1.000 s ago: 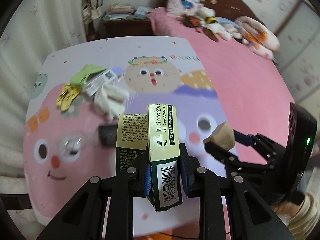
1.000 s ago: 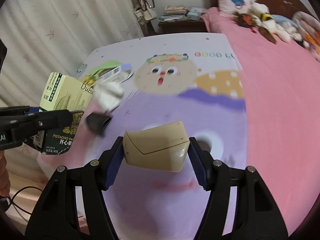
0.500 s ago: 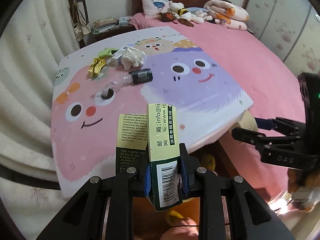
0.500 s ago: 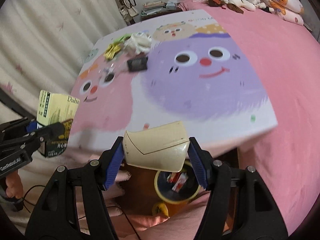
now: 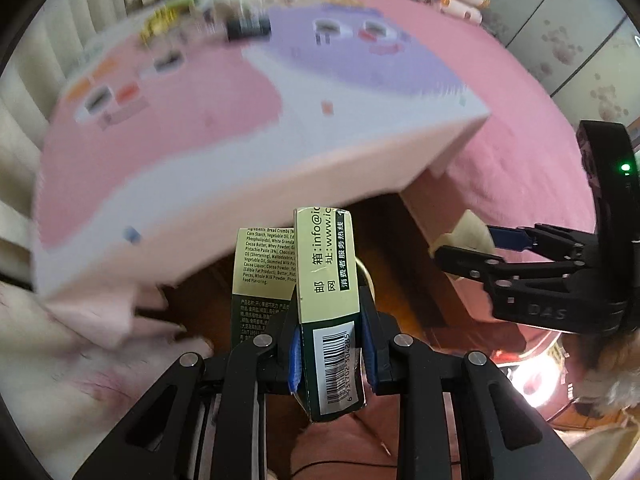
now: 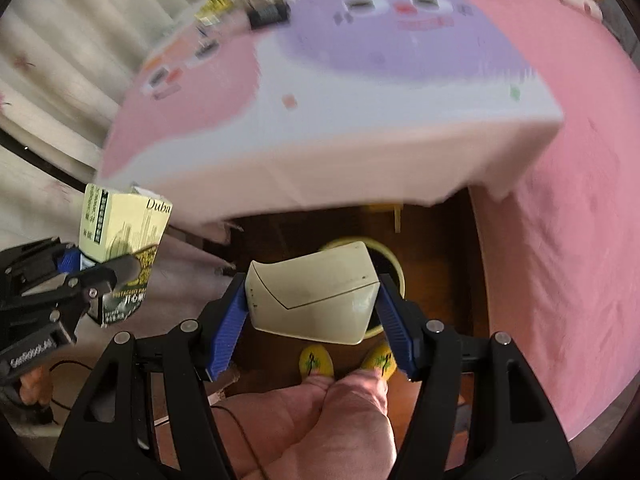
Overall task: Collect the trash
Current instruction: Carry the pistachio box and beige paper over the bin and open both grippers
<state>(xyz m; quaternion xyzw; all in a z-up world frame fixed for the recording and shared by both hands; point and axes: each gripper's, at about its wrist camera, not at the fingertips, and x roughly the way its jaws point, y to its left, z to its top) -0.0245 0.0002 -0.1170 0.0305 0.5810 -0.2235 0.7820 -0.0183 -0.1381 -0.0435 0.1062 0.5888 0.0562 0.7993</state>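
The left gripper (image 5: pixel 331 354) is clamped tight on a green-and-cream carton (image 5: pixel 326 300), whose lower end is cut off behind the blue pads (image 5: pixel 295 354). The right gripper (image 6: pixel 314 320) squeezes a crushed beige paper cup (image 6: pixel 314 294), which hides most of the yellow-rimmed trash bin (image 6: pixel 394 270) on the floor directly beneath it. Two yellow slippers (image 6: pixel 316 362) peek out below the cup. Farther off, the cartoon-print table (image 6: pixel 360 152) and the leftover trash (image 6: pixel 268 14) on it are smeared by motion blur. Half a second ago both grippers were higher, over the table edge; now they have dropped below it, the cup over the bin.
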